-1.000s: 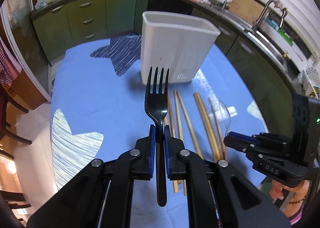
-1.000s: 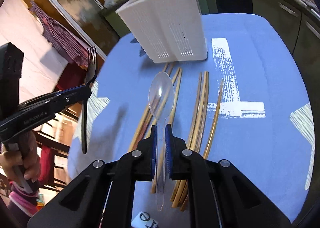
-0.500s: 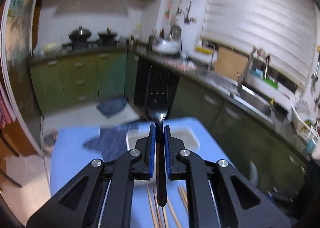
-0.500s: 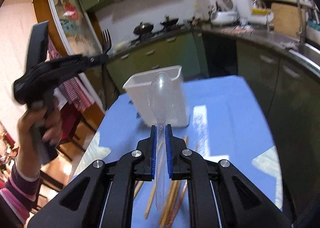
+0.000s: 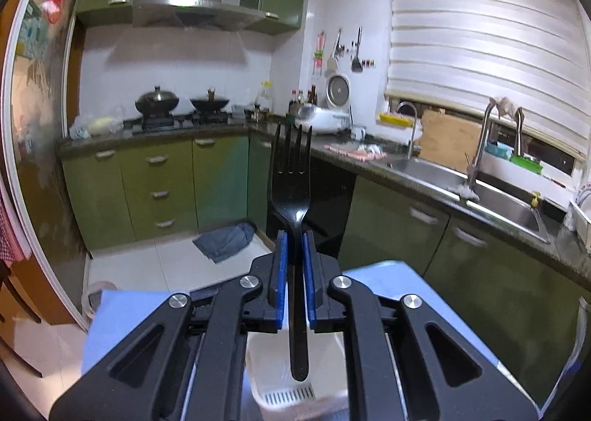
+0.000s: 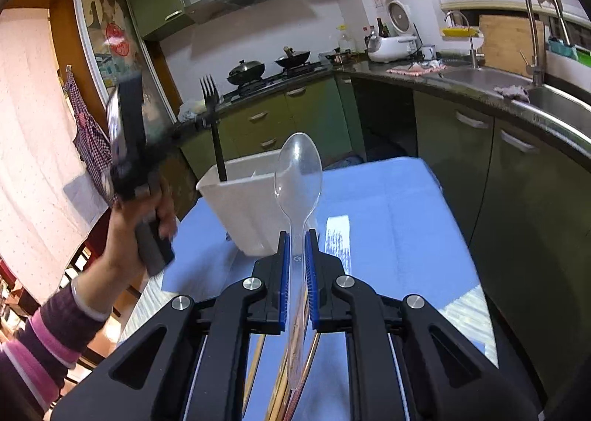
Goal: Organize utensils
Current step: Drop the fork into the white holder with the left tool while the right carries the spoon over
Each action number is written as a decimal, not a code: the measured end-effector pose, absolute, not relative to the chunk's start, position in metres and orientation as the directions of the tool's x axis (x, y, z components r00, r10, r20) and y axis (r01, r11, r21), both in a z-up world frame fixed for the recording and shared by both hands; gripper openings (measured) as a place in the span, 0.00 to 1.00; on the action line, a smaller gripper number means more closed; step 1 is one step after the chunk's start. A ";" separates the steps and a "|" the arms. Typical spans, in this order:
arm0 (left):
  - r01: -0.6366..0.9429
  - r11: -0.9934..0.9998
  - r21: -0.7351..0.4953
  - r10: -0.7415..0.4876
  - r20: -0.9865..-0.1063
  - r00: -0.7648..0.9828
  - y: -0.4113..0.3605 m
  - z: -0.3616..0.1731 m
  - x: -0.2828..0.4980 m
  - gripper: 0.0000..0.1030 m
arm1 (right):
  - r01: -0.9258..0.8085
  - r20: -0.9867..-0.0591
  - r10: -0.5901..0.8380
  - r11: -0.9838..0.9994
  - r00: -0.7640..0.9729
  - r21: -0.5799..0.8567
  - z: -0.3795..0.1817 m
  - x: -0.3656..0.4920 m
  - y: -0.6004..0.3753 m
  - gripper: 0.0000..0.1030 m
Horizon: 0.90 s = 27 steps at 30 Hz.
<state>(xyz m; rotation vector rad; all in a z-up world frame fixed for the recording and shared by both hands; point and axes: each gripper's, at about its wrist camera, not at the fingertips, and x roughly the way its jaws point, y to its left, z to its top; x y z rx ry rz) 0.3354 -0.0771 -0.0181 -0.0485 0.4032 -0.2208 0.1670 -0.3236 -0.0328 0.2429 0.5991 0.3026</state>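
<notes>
A blue tablecloth (image 6: 388, 206) with pale striped patches is covering the table, which is standing in a kitchen with green cabinets (image 5: 155, 188) running along the far wall and around the right side. Two dark woks (image 5: 157, 103) are sitting on the stove under a steel range hood (image 5: 195, 3), a steel sink (image 5: 491, 195) is lying under a window with a white blind, and a blue cloth (image 5: 225, 240) is lying on the tiled floor.

A white slotted utensil holder (image 6: 243, 210) is standing upright near the far left corner of the table. The left gripper (image 5: 293, 265) is clamping its blue pads tight on the handle of a black plastic fork (image 5: 291, 177), tines pointing up; in the right wrist view the fork's handle end is reaching down just inside the holder's rim. The person's left hand (image 6: 147, 214), in a striped sleeve, is gripping that tool. The right gripper (image 6: 297, 265) is pinching the handle of a clear plastic spoon (image 6: 298, 177), bowl up, above the near part of the table, where wooden chopsticks (image 6: 280, 387) are lying under it.
</notes>
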 end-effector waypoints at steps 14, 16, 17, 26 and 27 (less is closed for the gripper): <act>0.239 0.968 -0.079 -0.248 -0.459 0.853 -0.047 -0.054 0.297 0.32 | -0.186 -0.331 0.294 0.929 0.896 0.320 0.043 0.251 -0.303 0.09; 0.238 0.965 -0.105 -0.260 -0.459 0.850 -0.036 -0.052 0.287 0.32 | -0.181 -0.313 0.289 0.926 0.905 0.333 0.049 0.273 -0.299 0.09; 0.237 0.965 -0.112 -0.262 -0.458 0.850 -0.032 -0.050 0.283 0.32 | -0.179 -0.305 0.289 0.923 0.908 0.340 0.051 0.282 -0.298 0.09; 0.257 0.965 -0.061 -0.256 -0.453 0.854 -0.012 -0.047 0.234 0.38 | -0.169 -0.308 0.282 0.923 0.909 0.346 0.036 0.366 -0.269 0.09; 0.260 0.964 -0.051 -0.254 -0.451 0.856 -0.012 -0.047 0.230 0.38 | -0.170 -0.318 0.283 0.925 0.905 0.340 0.029 0.366 -0.266 0.09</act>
